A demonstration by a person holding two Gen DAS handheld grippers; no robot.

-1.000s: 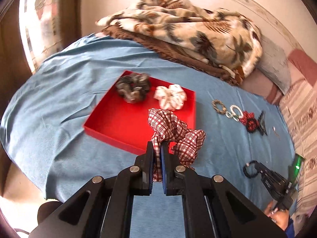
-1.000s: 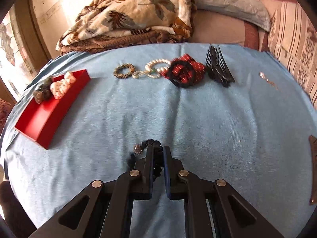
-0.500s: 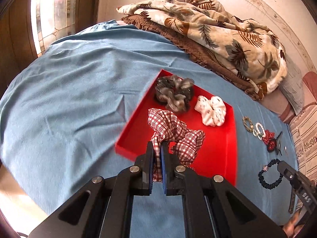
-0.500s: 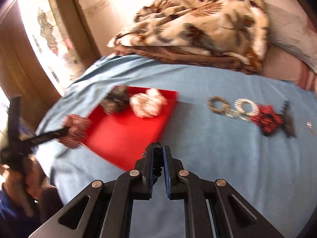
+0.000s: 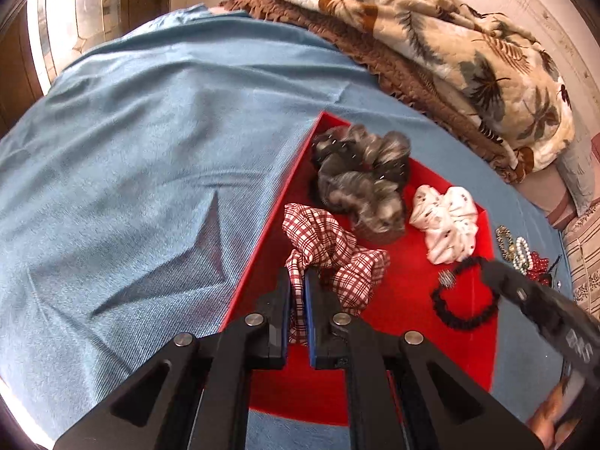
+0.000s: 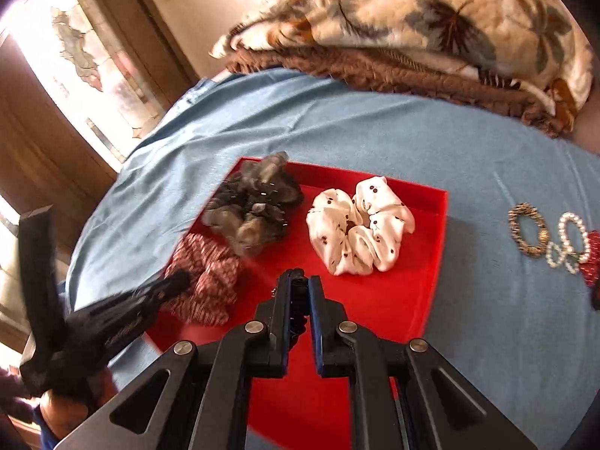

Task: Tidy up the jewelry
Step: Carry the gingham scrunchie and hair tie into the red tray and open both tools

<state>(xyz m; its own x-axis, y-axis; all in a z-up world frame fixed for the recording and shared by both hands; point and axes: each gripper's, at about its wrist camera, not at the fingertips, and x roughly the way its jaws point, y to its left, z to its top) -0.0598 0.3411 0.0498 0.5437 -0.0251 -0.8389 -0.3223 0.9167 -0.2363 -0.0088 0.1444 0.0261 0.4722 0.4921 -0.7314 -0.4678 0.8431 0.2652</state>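
Observation:
My left gripper [image 5: 298, 275] is shut on a red-and-white checked scrunchie [image 5: 330, 251], held over the left part of a red tray [image 5: 397, 300] on the blue bedspread. My right gripper [image 6: 299, 281] is shut on a black beaded bracelet [image 6: 296, 292], mostly hidden between its fingers; in the left wrist view the black beaded bracelet [image 5: 463, 300] hangs over the tray's right side. A grey scrunchie [image 5: 362, 183] and a white dotted scrunchie [image 5: 446, 223] lie in the tray. In the right wrist view the checked scrunchie [image 6: 210, 285] sits at the tray's left.
Loose bracelets [image 6: 527, 234] and a red piece [image 6: 592, 258] lie on the blue sheet [image 6: 487, 172] right of the tray. A folded leaf-print blanket [image 5: 450, 48] is piled at the back. A window [image 6: 75, 60] stands at the left. A hand [image 6: 63, 408] holds the left gripper.
Both grippers have swung over the red tray. The checked scrunchie now hangs above the tray's left part, and the black bracelet has come from the bare sheet to above the tray's right side.

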